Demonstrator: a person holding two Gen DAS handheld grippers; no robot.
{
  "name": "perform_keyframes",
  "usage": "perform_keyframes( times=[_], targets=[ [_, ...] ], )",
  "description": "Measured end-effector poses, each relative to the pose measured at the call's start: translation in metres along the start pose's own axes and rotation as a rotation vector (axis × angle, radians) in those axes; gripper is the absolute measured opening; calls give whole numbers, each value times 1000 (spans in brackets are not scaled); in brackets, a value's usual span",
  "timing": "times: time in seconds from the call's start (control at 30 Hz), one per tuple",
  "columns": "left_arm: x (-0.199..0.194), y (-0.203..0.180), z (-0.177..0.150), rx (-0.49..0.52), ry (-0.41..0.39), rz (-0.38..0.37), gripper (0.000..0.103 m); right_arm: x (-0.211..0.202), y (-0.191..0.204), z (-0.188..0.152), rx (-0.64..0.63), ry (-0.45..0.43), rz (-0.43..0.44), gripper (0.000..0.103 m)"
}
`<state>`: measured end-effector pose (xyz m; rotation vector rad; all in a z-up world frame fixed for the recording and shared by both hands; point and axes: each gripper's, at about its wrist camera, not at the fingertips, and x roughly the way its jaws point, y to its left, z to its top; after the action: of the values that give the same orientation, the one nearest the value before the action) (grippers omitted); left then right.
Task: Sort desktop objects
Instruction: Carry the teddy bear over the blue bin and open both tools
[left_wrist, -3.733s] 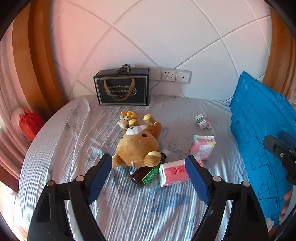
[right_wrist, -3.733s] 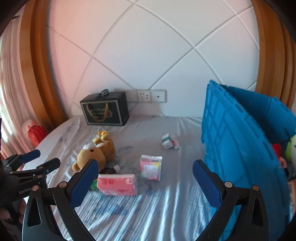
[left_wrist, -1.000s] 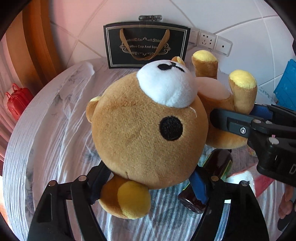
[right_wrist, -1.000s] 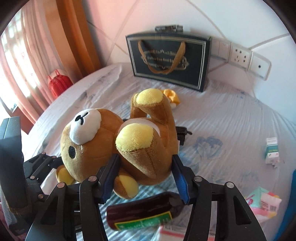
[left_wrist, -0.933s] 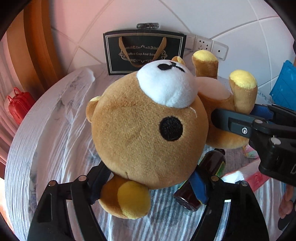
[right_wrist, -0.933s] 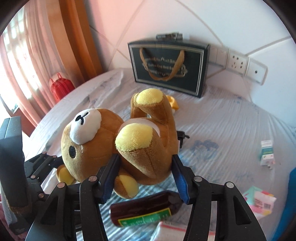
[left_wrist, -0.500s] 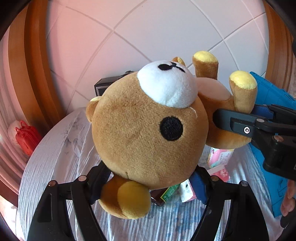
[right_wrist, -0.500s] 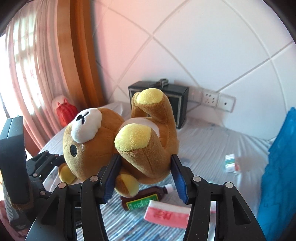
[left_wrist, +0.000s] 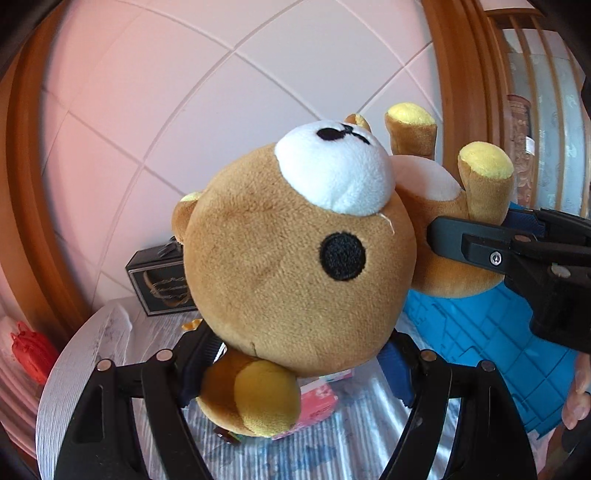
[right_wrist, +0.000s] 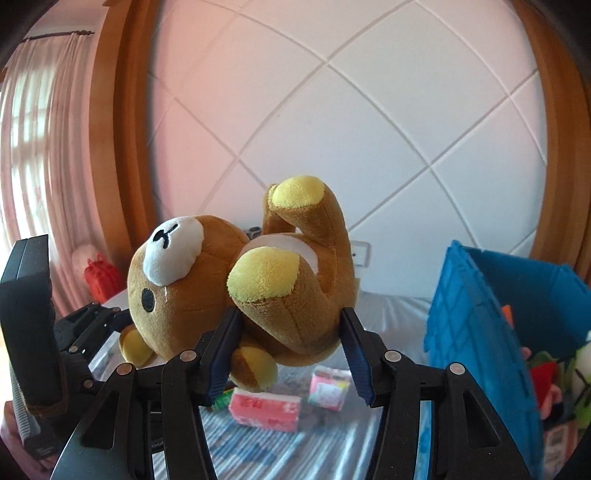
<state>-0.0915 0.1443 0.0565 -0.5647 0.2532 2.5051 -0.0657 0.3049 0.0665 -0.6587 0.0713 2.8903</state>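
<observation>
A brown plush bear with a white muzzle and yellow paws hangs in the air above the bed, held by both grippers. My left gripper is shut on its head, with the head bulging over the pads. My right gripper is shut on the bear at its body and legs; it also shows in the left wrist view as a black arm coming in from the right. The blue crate stands open at the right, with several toys inside.
On the striped bed sheet below lie a red tissue pack, a pink packet and a bottle's green label. A black gift bag stands by the wall, a red bag at the left.
Both grippers have lifted the bear well up off the bed and swung it towards the blue crate. The bed's objects now lie far below; both grips stayed the same.
</observation>
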Motion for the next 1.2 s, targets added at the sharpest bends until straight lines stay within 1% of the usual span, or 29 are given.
perform_keyframes(
  times=[0.23, 0.4, 0.53, 0.6, 0.63, 0.7, 0.73, 0.8, 0.83, 0.9, 0.93, 1.0, 1.03, 1.1, 1.2],
  targets=[
    [-4, -90, 42, 100, -67, -158, 77, -74, -69, -1, 74, -66, -173, 53],
    [-13, -170, 59, 166, -69, -295, 77, -130, -125, -9, 133, -105, -311, 53],
    [-15, -227, 63, 235, -4, -394, 79, -169, -166, -25, 204, -102, -404, 53],
    [-13, -253, 60, 284, 59, -431, 79, -181, -189, -38, 244, -82, -447, 53],
    [-18, -271, 57, 306, 95, -455, 80, -186, -197, -44, 262, -70, -467, 53],
    [-12, -293, 48, 351, 167, -485, 81, -196, -215, -57, 299, -37, -515, 53],
    [-9, -303, 43, 366, 205, -488, 82, -197, -224, -66, 311, -6, -560, 53],
    [-4, -317, 35, 387, 244, -478, 82, -200, -245, -80, 306, 68, -662, 53],
    [-3, -321, 32, 397, 254, -467, 82, -202, -253, -86, 319, 106, -684, 53],
    [-2, -328, 24, 403, 277, -460, 82, -191, -273, -100, 368, 141, -660, 53],
    [-2, -329, 21, 405, 292, -455, 82, -187, -275, -105, 363, 158, -680, 53],
    [-6, -326, 22, 392, 298, -479, 83, -177, -287, -110, 332, 203, -772, 53],
    [-9, -328, 21, 392, 298, -484, 83, -172, -293, -113, 346, 221, -790, 53],
    [-10, -330, 17, 397, 282, -481, 83, -164, -312, -116, 393, 251, -806, 53],
    [-18, -325, 16, 387, 259, -489, 83, -165, -311, -116, 391, 273, -819, 55]
  ],
)
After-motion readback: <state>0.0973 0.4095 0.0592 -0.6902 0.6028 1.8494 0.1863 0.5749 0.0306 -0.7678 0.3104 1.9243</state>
